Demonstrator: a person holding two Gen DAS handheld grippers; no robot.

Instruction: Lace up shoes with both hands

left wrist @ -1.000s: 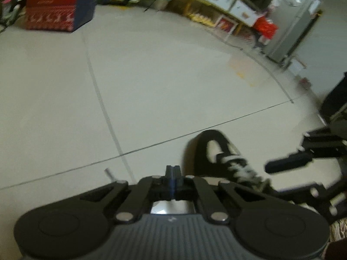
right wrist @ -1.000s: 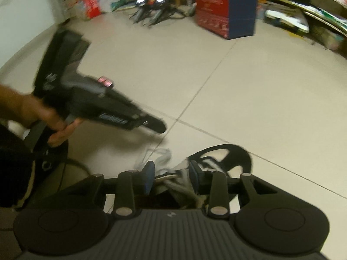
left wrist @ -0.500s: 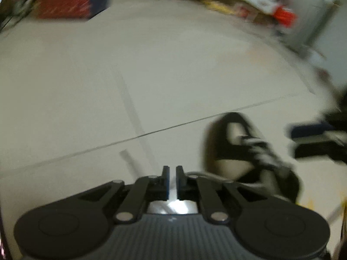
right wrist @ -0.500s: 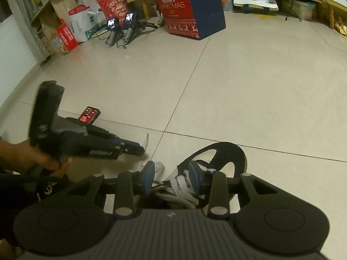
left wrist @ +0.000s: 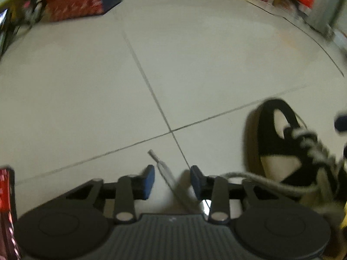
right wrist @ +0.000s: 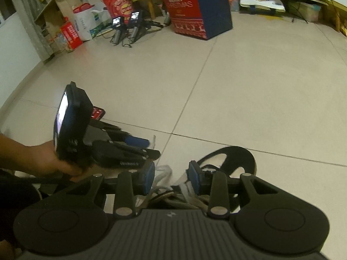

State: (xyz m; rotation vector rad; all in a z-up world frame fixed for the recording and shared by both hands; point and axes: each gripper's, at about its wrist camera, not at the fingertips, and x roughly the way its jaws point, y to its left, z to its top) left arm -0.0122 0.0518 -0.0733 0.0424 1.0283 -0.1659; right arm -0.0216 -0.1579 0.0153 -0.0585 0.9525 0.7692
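Black-and-cream canvas shoe (left wrist: 279, 149) on tiled floor; its grey lace end (left wrist: 167, 173) lies between the spread left gripper (left wrist: 172, 179). Right gripper (right wrist: 171, 176), spread, hovers above the shoe's laces. Judged step: lace pickup; next, pinch that end.

A cluttered storeroom-like workroom: tiled floor (right wrist: 249, 86), shelves (right wrist: 54, 10) of boxes, Christmas carton (right wrist: 195, 10)

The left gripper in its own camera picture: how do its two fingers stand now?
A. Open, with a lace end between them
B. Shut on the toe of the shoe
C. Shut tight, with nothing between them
A: the left gripper is open, and the lace end lies in the gap, ungripped.
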